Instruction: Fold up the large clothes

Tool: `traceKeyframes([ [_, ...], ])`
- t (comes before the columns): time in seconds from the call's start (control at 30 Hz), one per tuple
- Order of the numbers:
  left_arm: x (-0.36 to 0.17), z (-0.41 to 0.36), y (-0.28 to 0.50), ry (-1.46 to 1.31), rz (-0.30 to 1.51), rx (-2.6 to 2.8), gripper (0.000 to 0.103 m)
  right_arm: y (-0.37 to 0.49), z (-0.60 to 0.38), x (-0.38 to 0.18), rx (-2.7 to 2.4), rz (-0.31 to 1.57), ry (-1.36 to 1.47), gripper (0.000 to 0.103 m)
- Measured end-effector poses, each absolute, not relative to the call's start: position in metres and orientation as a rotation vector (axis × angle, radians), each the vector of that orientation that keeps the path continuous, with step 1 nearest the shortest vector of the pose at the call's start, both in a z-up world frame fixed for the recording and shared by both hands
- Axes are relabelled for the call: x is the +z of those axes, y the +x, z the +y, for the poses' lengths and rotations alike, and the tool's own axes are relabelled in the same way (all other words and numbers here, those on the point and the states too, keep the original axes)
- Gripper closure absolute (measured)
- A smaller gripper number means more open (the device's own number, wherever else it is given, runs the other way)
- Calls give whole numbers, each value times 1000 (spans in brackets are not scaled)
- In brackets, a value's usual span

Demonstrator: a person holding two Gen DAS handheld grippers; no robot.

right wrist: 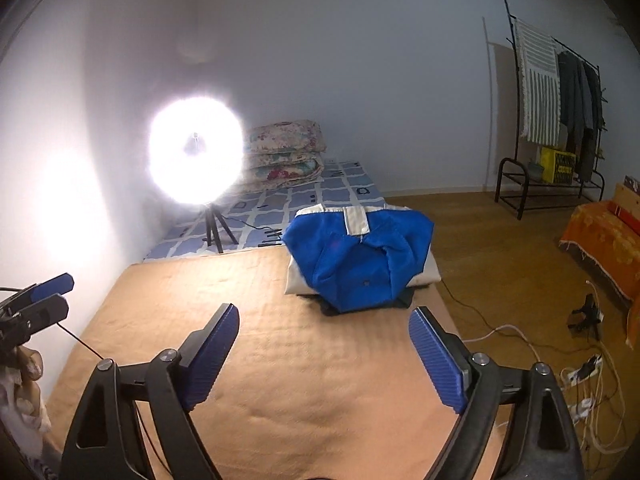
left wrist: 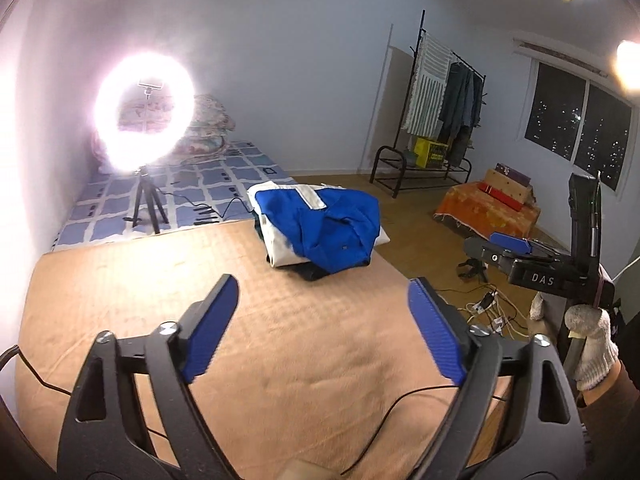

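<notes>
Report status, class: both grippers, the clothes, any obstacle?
Left gripper open, empty. Right gripper open, empty. Blue and white garment folded on the tan blanket, untouched. Nothing in the way.

Black hand-held gripper (left wrist: 323,322), ribbed blue pads (left wrist: 210,336) (silver screws), white knit glove (left wrist: 594,350)

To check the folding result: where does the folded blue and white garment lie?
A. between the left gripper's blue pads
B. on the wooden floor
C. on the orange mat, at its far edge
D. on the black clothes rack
C: the folded blue and white garment rests on the orange mat, atop a dark folded item, untouched by either gripper.
</notes>
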State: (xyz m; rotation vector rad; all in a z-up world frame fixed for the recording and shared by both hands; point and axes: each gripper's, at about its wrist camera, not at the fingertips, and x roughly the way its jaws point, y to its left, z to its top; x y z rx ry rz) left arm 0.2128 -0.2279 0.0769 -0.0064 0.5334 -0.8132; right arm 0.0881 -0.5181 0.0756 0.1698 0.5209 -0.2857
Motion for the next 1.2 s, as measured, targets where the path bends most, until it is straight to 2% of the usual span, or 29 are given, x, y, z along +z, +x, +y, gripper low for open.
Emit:
traceKeyframes([
  [0.1,72,-225,200,0,524,-794,5,78,-510,68,-307,512,154,12],
  [0.23,67,-220,191,18,506,-766,2,68,-506,62,-320,502,166,10],
  [0.33,62,-219,186,15,504,-750,1,63,-505,61,-334,484,165,0],
  [1.2,26,-227,168,130,524,-627,0,56,-493,36,-384,478,89,0],
])
